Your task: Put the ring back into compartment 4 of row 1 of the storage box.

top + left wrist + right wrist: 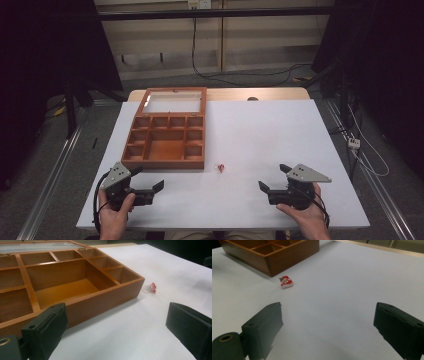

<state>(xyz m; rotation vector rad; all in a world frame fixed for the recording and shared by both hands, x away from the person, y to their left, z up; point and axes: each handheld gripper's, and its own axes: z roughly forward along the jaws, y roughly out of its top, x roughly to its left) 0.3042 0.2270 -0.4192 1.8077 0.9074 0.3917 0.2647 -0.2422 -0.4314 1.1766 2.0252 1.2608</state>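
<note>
Santa charm [220, 167] lies on the white table [270, 135] just off the wooden box's [165, 162] near right corner, between both wide-open, empty tongs, roughly as near the right gripper [274, 180] as the left gripper [148, 179].

The left gripper [148, 182] is held low at the near left, gripped from below by the left hand [116, 210]; its jaws are spread wide and aimed right; the right gripper [272, 181] is held at the near right by the right hand [306, 212]; its jaws are likewise spread wide, aimed left.
</note>
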